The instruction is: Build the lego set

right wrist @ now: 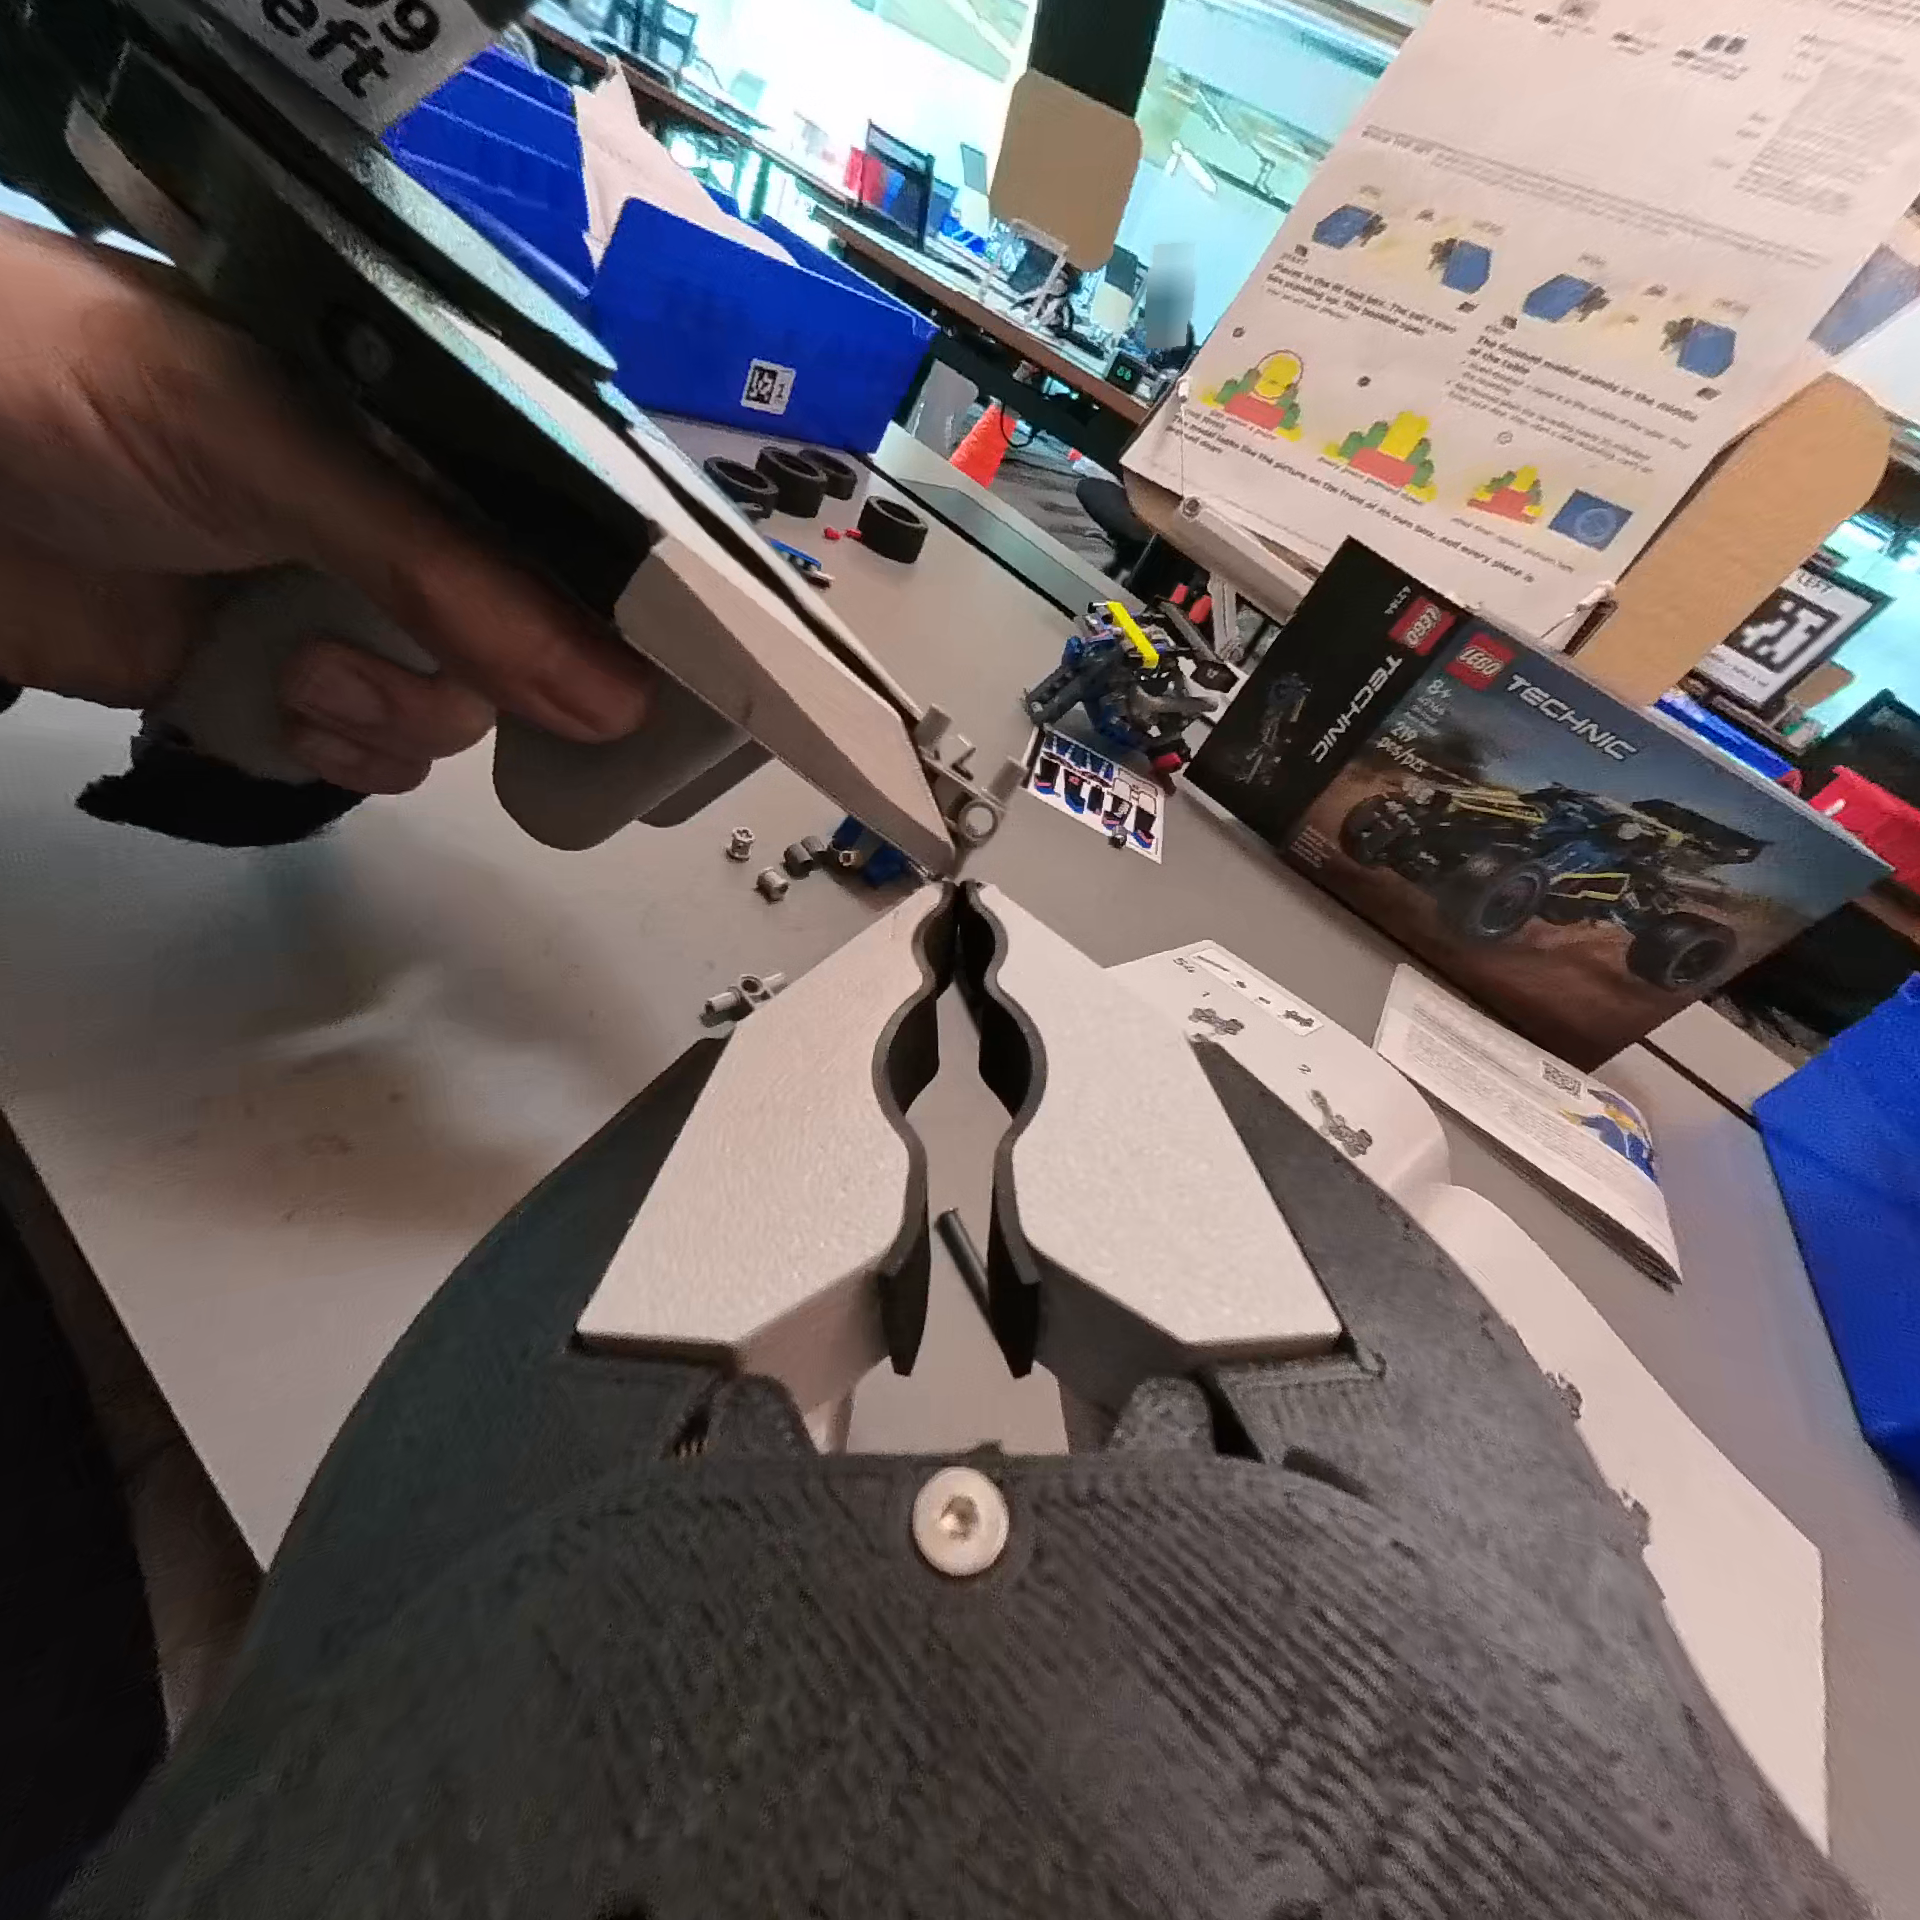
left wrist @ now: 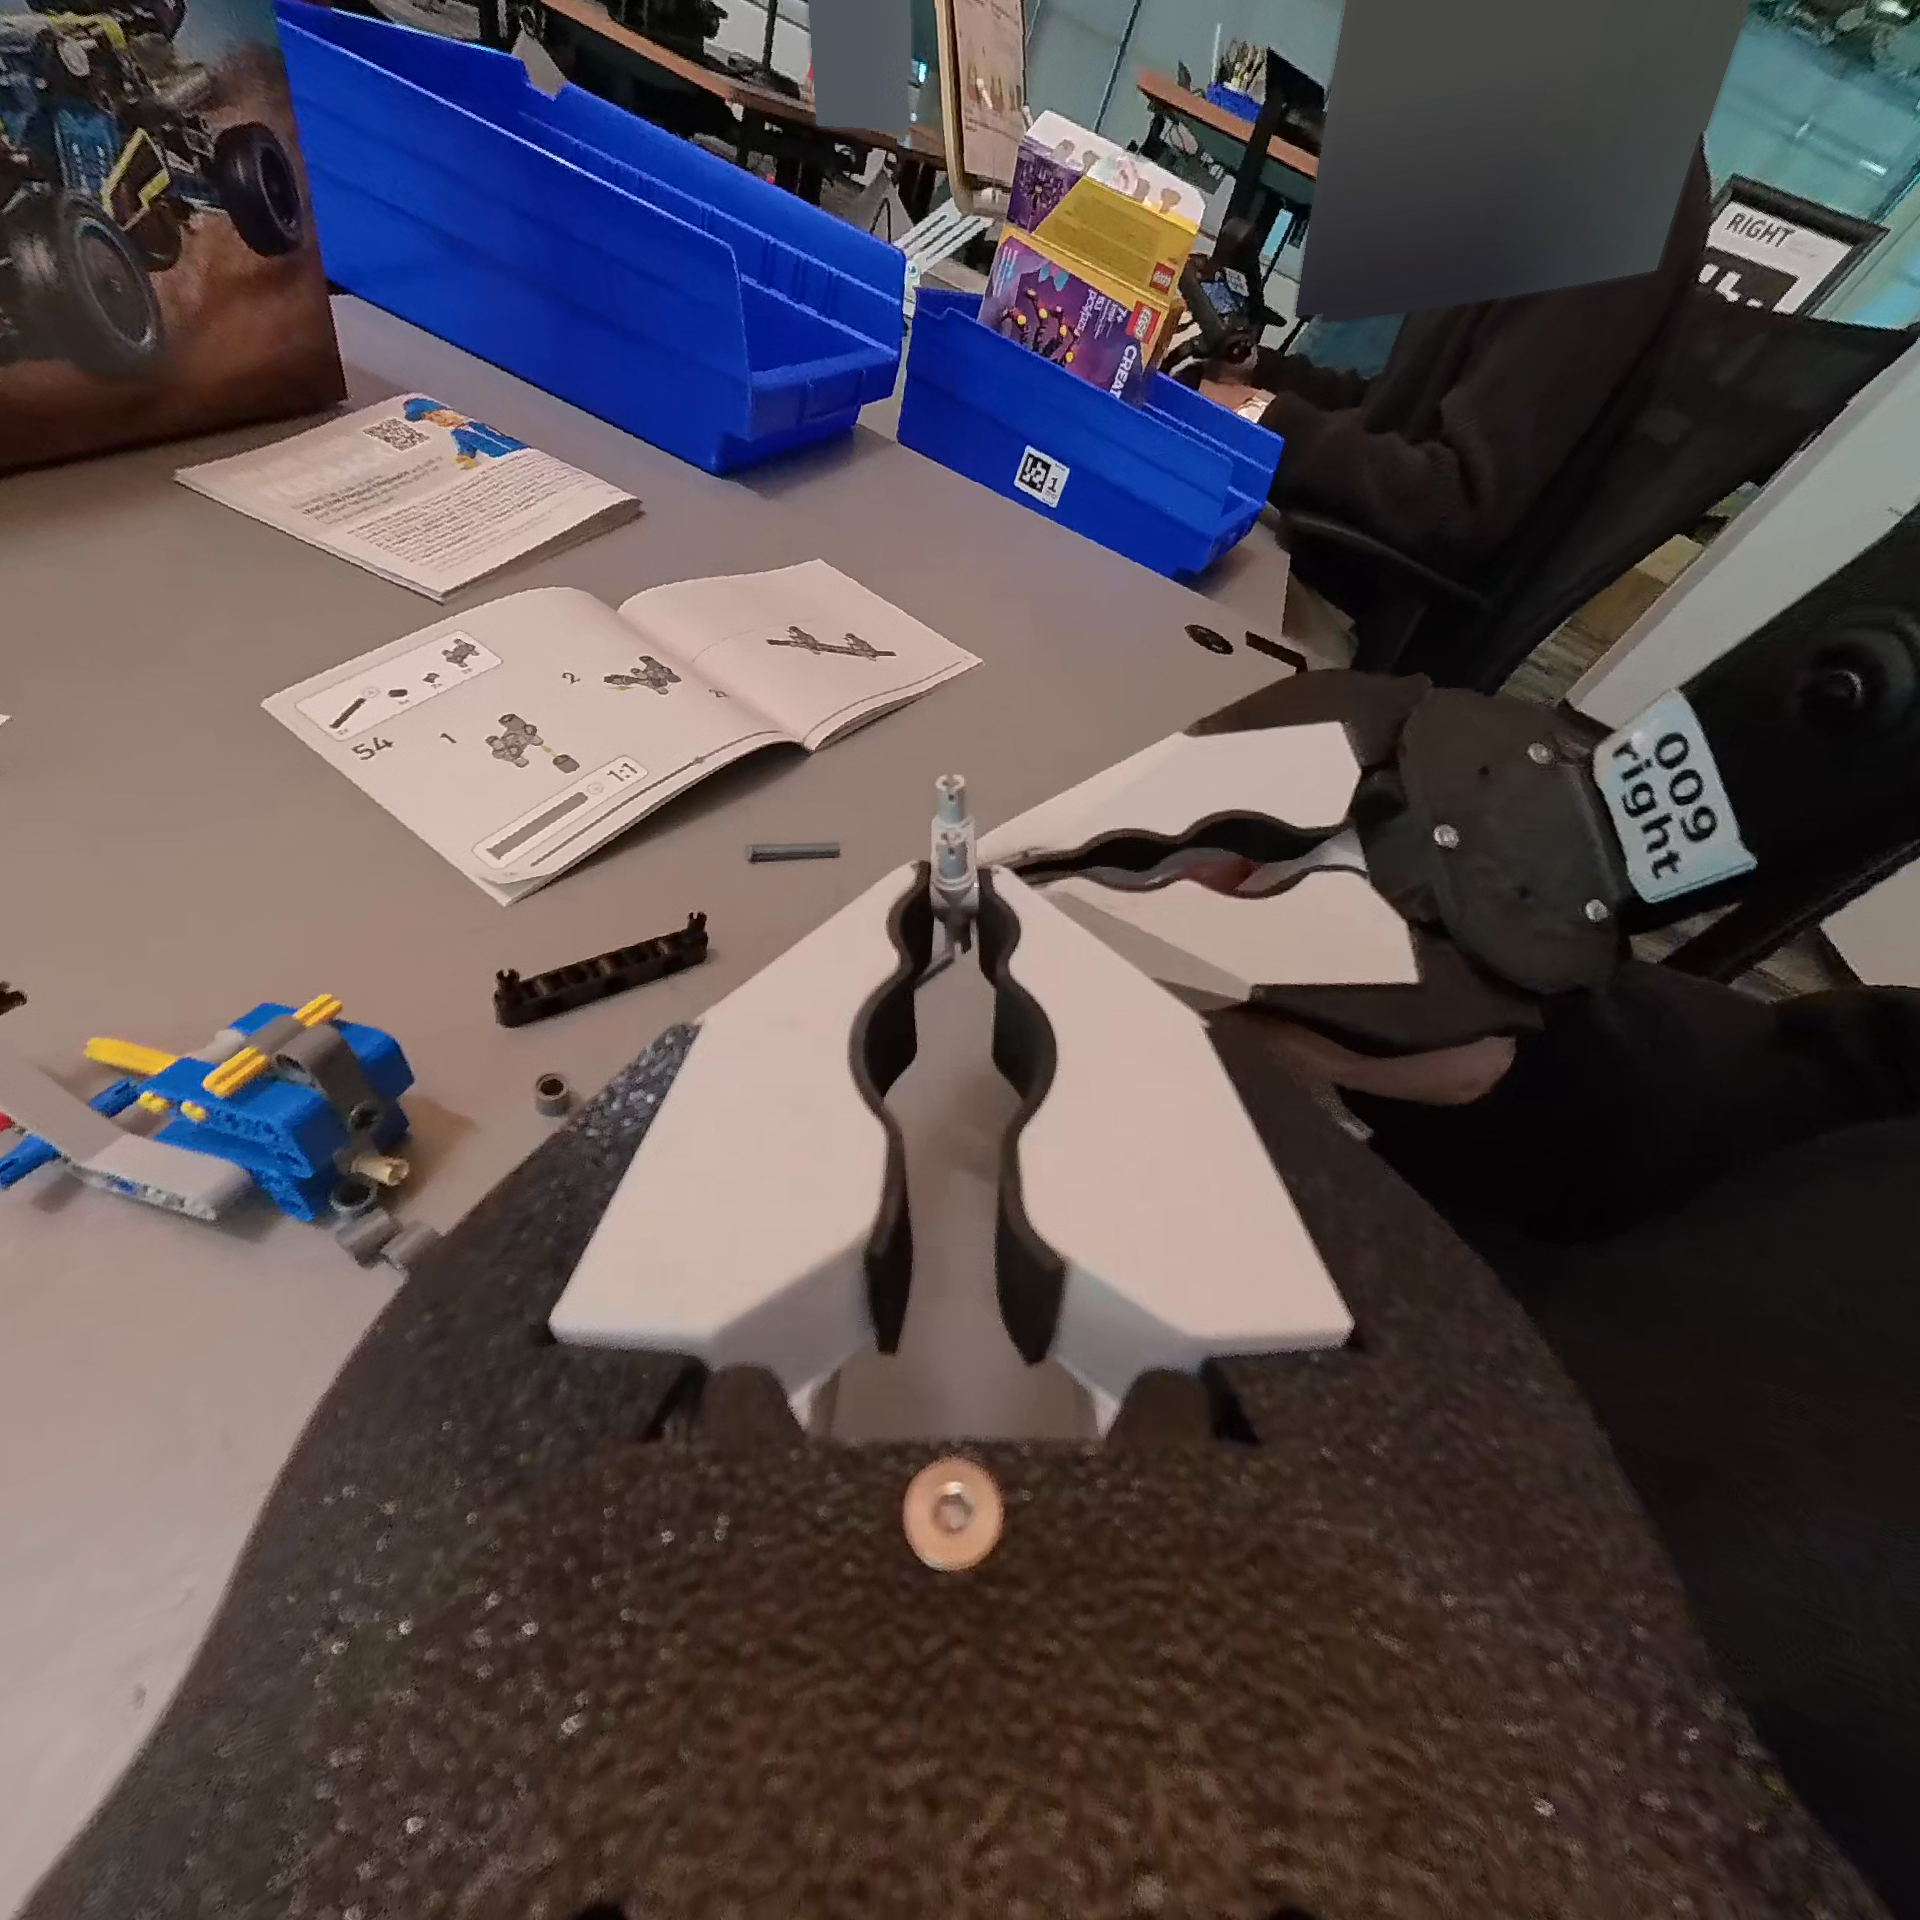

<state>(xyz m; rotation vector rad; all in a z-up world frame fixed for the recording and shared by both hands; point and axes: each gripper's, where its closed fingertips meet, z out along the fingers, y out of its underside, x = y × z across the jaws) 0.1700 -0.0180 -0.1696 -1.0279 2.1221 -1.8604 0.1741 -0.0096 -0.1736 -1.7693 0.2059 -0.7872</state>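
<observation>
My left gripper point(left wrist: 951, 883) is shut on a small light-grey Lego connector point(left wrist: 953, 836), which stands up out of its tips above the grey table point(left wrist: 156, 1455). In the right wrist view the left gripper point(right wrist: 940, 826) comes in from the upper left with the connector point(right wrist: 971, 795) at its tip. My right gripper point(right wrist: 956, 894) is shut, and I see nothing between its tips. They sit right against the left gripper's tip, just under the connector. The right gripper also shows in the left wrist view point(left wrist: 1013, 857). A blue and yellow part-built model point(left wrist: 260, 1101) lies to the left.
An open instruction booklet point(left wrist: 623, 707), a black axle point(left wrist: 795, 852), a black beam point(left wrist: 603, 977) and a grey bush point(left wrist: 553, 1093) lie nearby. Blue bins point(left wrist: 582, 239) stand behind. The set's box point(right wrist: 1507, 790), tyres point(right wrist: 800, 483), another sub-build point(right wrist: 1122, 675) and a sticker sheet point(right wrist: 1101, 795) are on the table. Both grippers' tips are roughly 10 cm from the grey bush point(left wrist: 553, 1093).
</observation>
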